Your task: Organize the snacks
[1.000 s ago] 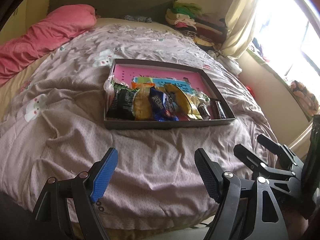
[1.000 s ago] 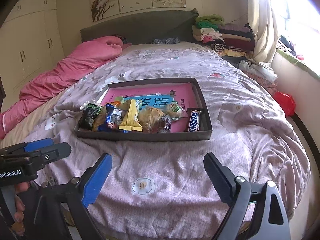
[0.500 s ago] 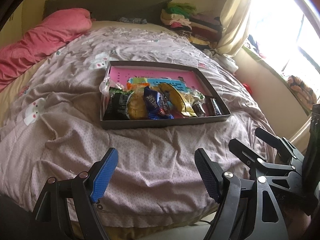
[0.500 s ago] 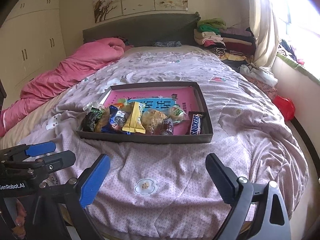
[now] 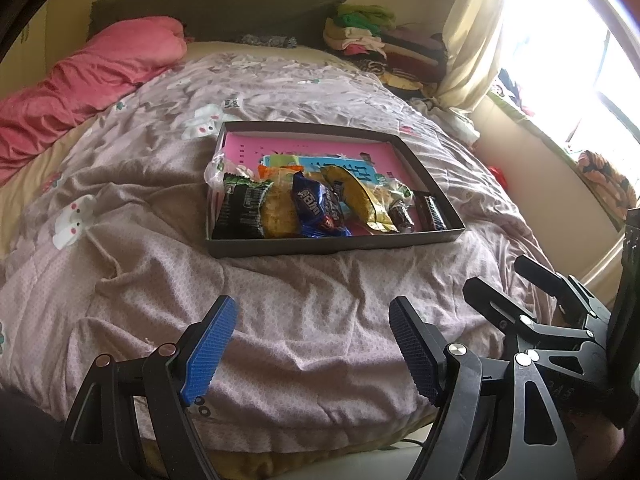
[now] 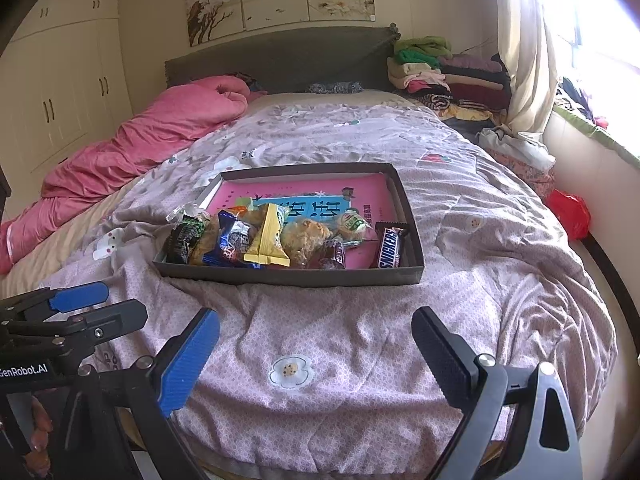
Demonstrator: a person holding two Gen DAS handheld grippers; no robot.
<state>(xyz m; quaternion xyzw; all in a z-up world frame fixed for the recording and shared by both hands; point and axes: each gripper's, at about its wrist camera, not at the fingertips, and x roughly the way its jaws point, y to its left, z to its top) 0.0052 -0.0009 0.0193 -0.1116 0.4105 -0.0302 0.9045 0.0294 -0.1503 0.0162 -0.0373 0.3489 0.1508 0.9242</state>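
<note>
I hold both grippers, left (image 5: 312, 336) and right (image 6: 316, 344), wide open and empty at the bottom; snacks (image 6: 256, 240) lie crowded in the tray (image 6: 288, 276) mid-frame.

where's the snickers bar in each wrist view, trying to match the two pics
Left wrist view: the Snickers bar lies right of centre, in the near right corner of the dark tray, seen small and at an angle.
Right wrist view: the Snickers bar is just right of centre, label readable, against the tray's right wall.
Shared landmark: the yellow wrapper in the snack pile, left of the bar in both.
</note>
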